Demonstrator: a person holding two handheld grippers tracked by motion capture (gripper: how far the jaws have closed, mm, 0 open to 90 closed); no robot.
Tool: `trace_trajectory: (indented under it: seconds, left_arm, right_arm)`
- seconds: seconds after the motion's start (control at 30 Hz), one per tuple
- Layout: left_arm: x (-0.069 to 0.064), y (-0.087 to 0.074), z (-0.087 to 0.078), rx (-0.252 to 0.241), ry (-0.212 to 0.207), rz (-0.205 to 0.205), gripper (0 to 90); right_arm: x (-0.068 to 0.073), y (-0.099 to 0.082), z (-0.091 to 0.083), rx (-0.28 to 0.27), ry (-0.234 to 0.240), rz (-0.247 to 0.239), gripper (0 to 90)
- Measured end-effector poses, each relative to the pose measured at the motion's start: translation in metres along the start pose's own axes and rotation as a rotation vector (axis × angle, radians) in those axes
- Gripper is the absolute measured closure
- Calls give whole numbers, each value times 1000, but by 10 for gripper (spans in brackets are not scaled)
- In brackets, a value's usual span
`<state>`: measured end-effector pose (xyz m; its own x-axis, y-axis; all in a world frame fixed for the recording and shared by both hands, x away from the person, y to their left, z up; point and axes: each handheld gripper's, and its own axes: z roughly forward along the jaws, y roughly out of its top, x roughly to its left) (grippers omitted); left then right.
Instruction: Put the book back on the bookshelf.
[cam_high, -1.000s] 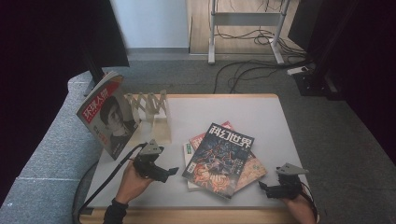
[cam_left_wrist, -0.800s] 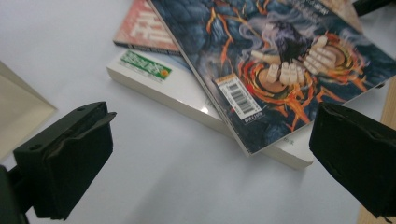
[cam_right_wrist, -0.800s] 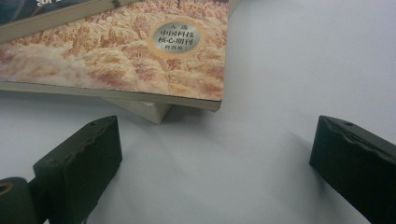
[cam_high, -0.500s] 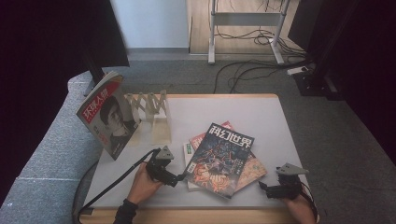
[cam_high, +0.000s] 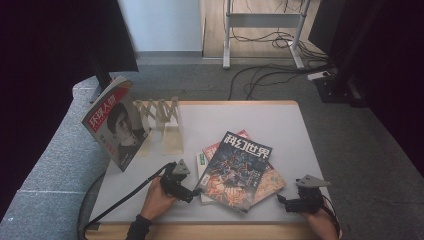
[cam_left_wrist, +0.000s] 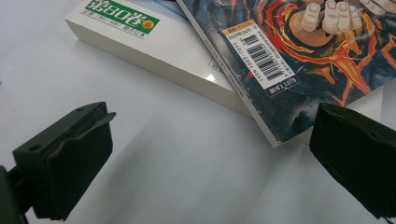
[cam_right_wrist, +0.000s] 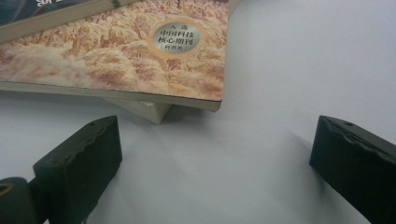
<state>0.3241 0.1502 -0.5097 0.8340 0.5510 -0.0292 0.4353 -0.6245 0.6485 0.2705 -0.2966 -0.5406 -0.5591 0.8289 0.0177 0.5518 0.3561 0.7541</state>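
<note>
Tabletop (cam_high: 310, 130), 1: pale grey, wooden front edge, carries every item below.

Standing magazine (cam_high: 116, 129), 1: red-banded cover with a portrait, upright at the left rear, leaning by the rack. Not in play.

Wooden expanding rack (cam_high: 161, 114), 1: zigzag slats, at the rear left just beside the standing magazine.

Stack of magazines (cam_high: 239, 170), 1 pile, at least 3 items, front centre of the tabletop, fanned and skewed.
- Top magazine (cam_left_wrist: 299, 51), 1: dark science-fiction cover, barcode near the corner closest to the left gripper. Judged light, thin and floppy; glossy cover likely slippery. Best taken at the free overhanging corner, pinched across cover and pages near the spine edge so it does not droop or fan open.
- White thick volume (cam_left_wrist: 154, 44), 1: green label, lowest at the left side. Judged stiffer and heavier, a blocky spine.
- Wheat-field cover magazine (cam_right_wrist: 140, 51), 1: round seal, corner overhangs toward the right gripper, with another pale corner showing under it.

Left gripper (cam_left_wrist: 210, 154), 1: jaws wide apart, holding nothing, low over the tabletop and aimed at the top magazine's barcode corner, near but not touching.

Right gripper (cam_right_wrist: 215, 158), 1: jaws wide apart, holding nothing, near the wheat-field corner at the stack's right side, clear of it.

Hands, 2: 1 behind each gripper at the front edge.
</note>
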Motion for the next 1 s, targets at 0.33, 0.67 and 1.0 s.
trace_trajectory:
  seconds: [0.33,0.67,1.0]
  left_arm:
    - [7,2,5,-18,-2,-32,0]
    - [15,5,11,-37,-25,-55,0]
    - [14,21,15,0,-2,1,0]
  right_arm:
    - [0,0,0,1,0,0,15]
    - [0,0,0,1,1,0,15]
    - [0,0,0,2,0,-1,15]
